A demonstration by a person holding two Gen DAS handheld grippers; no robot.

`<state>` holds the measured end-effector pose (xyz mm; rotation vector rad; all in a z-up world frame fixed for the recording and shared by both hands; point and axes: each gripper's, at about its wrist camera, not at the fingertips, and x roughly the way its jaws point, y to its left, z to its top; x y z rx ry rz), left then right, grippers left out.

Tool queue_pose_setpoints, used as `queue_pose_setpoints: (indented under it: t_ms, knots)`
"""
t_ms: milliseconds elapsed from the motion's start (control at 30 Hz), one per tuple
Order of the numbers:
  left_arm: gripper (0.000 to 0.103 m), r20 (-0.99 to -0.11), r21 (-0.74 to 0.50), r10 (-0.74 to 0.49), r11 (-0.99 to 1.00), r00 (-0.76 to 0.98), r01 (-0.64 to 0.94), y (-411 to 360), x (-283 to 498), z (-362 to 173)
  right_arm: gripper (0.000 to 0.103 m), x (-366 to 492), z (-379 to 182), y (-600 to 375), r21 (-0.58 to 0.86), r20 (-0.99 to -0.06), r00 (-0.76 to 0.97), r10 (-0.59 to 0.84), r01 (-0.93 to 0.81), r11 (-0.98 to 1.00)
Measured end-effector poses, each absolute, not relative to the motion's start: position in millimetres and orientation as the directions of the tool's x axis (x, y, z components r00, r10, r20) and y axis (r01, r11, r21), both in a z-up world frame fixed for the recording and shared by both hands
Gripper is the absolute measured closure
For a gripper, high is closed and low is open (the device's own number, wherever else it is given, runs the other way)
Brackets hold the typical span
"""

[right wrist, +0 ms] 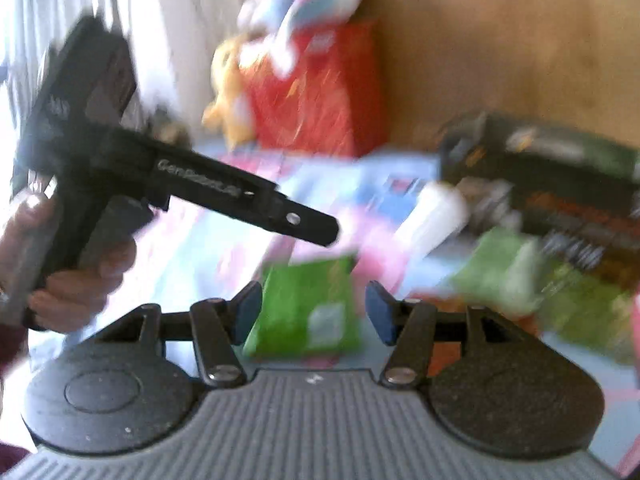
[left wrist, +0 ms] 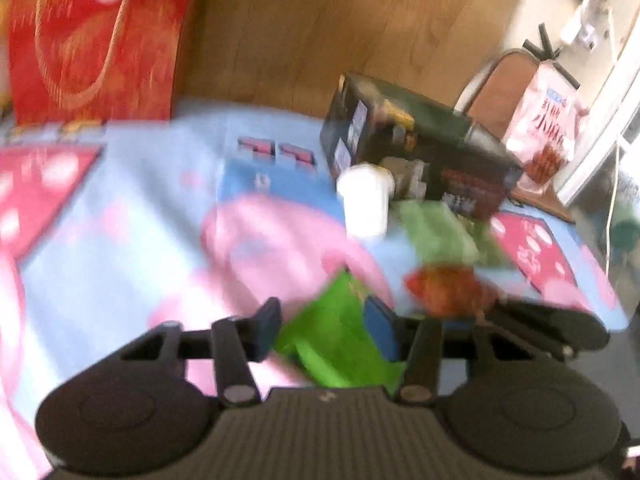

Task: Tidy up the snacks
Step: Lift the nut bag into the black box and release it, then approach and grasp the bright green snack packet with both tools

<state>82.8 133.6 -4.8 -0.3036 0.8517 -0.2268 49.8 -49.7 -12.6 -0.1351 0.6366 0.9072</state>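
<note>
1. My left gripper [left wrist: 326,330]: its blue pads [left wrist: 382,326] stand apart with the bright green snack packet [left wrist: 332,344] between them; blur hides whether they touch it.
2. My right gripper [right wrist: 313,313]: jaws spread wide, the same green packet [right wrist: 306,308] lying between the fingertips, with clear gaps either side.
3. Dark box [left wrist: 416,148]: the landmark on the cartoon-print cloth [left wrist: 120,208].
4. White cup [left wrist: 366,200]: just in front of the box.
5. Pale green packet [left wrist: 440,228] and orange-red packet [left wrist: 448,286]: in front of the box, nearer me.
6. Red gift bag [left wrist: 96,40]: well left of the box, against the wooden panel [left wrist: 304,28].
</note>
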Motion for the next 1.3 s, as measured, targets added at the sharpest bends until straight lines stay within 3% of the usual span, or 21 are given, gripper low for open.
queue_pose_setpoints:
  t_ms: [133, 667, 767, 867, 1067, 1300]
  knots:
    - [0.058, -0.702, -0.367, -0.331, 0.927, 0.63, 0.079, 119, 57, -4, 0.042, 39, -10, -63, 0.167, -0.577, 0.436, 0.691, -0.765, 0.622]
    - [0.058, -0.727, -0.311, -0.45, 0.889, 0.518, 0.335, -5, -54, 4, 0.035, -68, -21, -168, 0.057, -0.552, 0.525, 0.648, -0.751, 0.658]
    - [0.058, -0.736, -0.302, -0.443, 0.891, 0.511, 0.338, -12, -60, 5, 0.033, -81, -24, -170, 0.034, -0.53, 0.566, 0.631, -0.729, 0.683]
    - [0.058, -0.736, -0.298, -0.428, 0.901, 0.525, 0.316, -12, -63, 9, 0.024, -89, -27, -171, 0.03, -0.498, 0.628, 0.597, -0.676, 0.736]
    - [0.055, -0.72, -0.212, -0.306, 0.951, 0.623, 0.223, -5, -73, 11, 0.024, -102, -27, -186, 0.111, -0.427, 0.693, 0.581, -0.597, 0.794]
    - [0.046, -0.72, -0.22, -0.286, 0.958, 0.632, 0.183, 2, -75, 7, 0.024, -114, -33, -194, 0.165, -0.415, 0.726, 0.549, -0.533, 0.83]
